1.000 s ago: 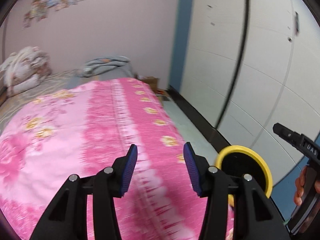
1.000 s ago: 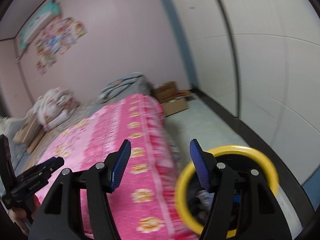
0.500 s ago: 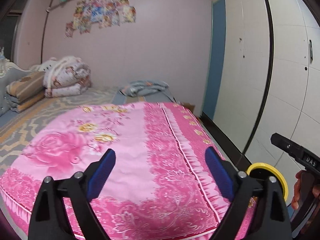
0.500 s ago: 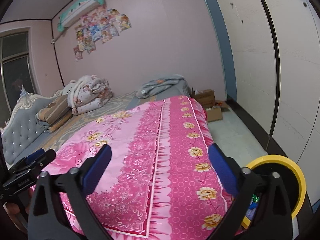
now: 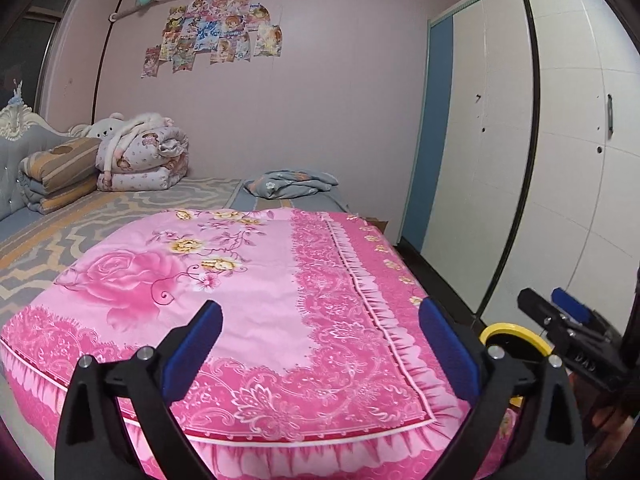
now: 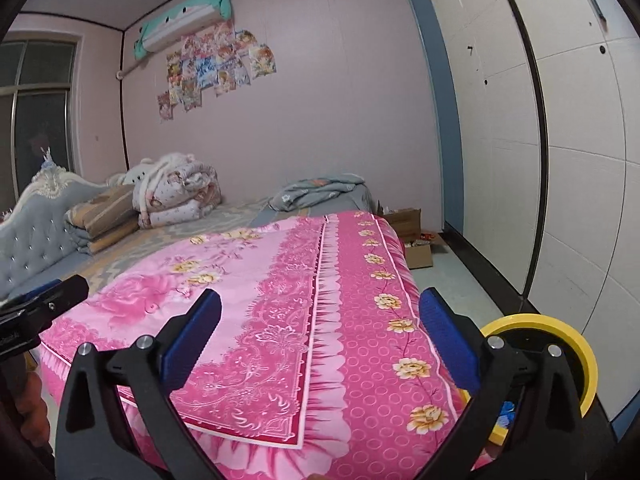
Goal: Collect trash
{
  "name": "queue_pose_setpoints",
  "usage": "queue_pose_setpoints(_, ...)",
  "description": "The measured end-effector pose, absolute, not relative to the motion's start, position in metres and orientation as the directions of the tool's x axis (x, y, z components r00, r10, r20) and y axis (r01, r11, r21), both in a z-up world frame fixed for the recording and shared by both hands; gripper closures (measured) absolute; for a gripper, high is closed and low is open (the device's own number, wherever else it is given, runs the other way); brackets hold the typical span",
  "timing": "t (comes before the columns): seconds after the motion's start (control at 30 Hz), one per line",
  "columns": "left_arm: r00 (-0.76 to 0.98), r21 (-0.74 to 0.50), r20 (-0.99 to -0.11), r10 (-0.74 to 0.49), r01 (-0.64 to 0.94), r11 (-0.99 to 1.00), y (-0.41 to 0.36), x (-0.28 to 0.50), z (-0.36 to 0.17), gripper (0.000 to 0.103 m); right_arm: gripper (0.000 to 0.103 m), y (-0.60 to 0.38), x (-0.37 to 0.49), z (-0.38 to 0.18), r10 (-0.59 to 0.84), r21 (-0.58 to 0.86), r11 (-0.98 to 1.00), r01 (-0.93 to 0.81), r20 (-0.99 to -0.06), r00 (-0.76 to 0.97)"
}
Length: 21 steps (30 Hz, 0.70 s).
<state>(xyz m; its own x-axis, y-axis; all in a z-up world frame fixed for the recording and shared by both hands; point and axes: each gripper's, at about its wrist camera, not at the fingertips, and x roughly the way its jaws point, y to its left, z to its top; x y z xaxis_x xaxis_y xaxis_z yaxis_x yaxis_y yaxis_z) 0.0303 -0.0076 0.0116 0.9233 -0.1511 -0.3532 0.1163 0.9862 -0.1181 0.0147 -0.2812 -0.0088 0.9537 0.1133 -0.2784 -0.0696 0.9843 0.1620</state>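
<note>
Above the pink bedspread (image 5: 256, 312), left hand-held gripper (image 5: 320, 348) and right hand-held gripper (image 6: 320, 344) are hovering spread wide, gripping nothing; yellow-rimmed bin (image 6: 560, 332) is sitting beside the bed.

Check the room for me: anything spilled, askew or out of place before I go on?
Nothing spilled or damaged. The pink bedspread lies flat. The only clutter is the open cardboard boxes on the floor beyond the bed, one with loose items inside. The yellow-rimmed bin stands upright. Both the left gripper and right gripper are open and empty.
</note>
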Motion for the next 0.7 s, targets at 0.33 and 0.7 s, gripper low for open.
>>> queue_pose_setpoints(0.33, 0.928, -0.137, -0.33, -0.171, 0.132, 0.982, -0.0115, 0.0196, 0.0104, 0.008, 0.008, -0.2808, 0.0028, -0.0158, 0.03, 0.146, 0.989, 0.012, -0.279, 0.96)
queue_pose_setpoints(0.7, 0.934, -0.143, -0.315, -0.168, 0.129, 0.981, -0.0082, 0.0198, 0.0093, 0.008, 0.008, -0.2819, 0.0118, -0.0177, 0.033, 0.157, 0.987, 0.016, -0.301, 0.953)
